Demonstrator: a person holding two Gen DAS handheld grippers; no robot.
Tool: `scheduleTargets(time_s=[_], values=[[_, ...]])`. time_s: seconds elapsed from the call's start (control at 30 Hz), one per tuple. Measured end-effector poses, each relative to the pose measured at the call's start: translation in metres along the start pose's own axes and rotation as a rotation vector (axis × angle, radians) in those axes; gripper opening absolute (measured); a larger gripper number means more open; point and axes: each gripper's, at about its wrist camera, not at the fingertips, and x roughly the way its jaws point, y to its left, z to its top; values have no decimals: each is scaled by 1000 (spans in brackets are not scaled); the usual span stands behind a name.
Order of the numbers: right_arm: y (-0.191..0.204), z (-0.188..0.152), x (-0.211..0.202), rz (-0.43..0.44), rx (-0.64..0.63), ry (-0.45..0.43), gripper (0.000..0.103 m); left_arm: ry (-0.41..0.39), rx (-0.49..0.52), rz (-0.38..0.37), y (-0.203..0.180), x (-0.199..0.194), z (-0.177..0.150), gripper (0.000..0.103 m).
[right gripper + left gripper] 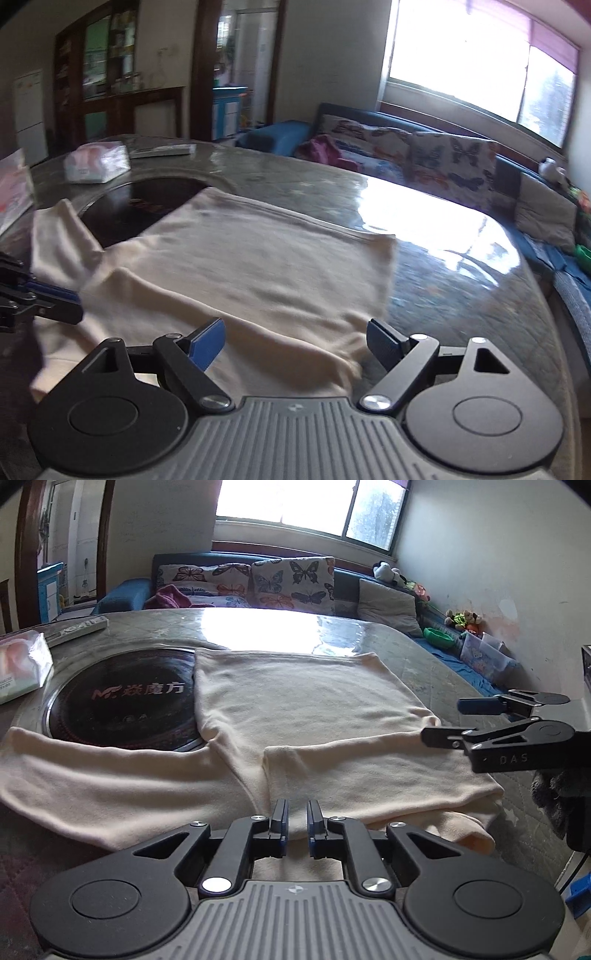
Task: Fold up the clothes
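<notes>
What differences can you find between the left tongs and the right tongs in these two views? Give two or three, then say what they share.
1. The left tongs show only a narrow gap between their fingers; the right tongs stand wide open.
2. The left tongs sit over the middle of the cream garment; the right tongs sit at its right edge.

Shared: both have black arms with blue pads, and neither grips cloth.

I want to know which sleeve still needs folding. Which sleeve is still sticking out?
The sleeve beside the black round cooktop lies stretched out sideways. The other sleeve is folded across the cream shirt.
</notes>
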Motion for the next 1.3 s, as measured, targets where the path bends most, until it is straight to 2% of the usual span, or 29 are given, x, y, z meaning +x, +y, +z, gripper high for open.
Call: scheduleTargets(time_s=[0.07, 0.3, 0.43, 0.63, 0.73, 0.97, 1.1, 1.23, 1.3], values=[[15, 7, 7, 23, -39, 0, 86, -12, -19, 23, 8, -6, -1, 19], [61, 31, 34, 89, -130, 5, 86, -39, -138, 170, 58, -23, -1, 23], [82, 32, 51, 85, -184, 16, 86, -59, -201, 268, 85, -32, -1, 27], [89, 30, 57, 94, -186, 24, 86, -88, -272, 386, 116, -40, 0, 32], [87, 30, 39, 124, -203, 10, 86, -93, -303, 426, 126, -41, 0, 38], [99, 14, 29, 177, -274, 37, 85, -104, -379, 502, 146, -36, 3, 39], [92, 16, 18, 208, -227, 19, 77, -103, -431, 535, 160, -31, 6, 39], [83, 20, 2, 208, -200, -18, 75, -111, -461, 550, 170, -26, 9, 37], [79, 21, -3, 201, -192, -31, 74, -116, -465, 555, 172, -24, 11, 31]])
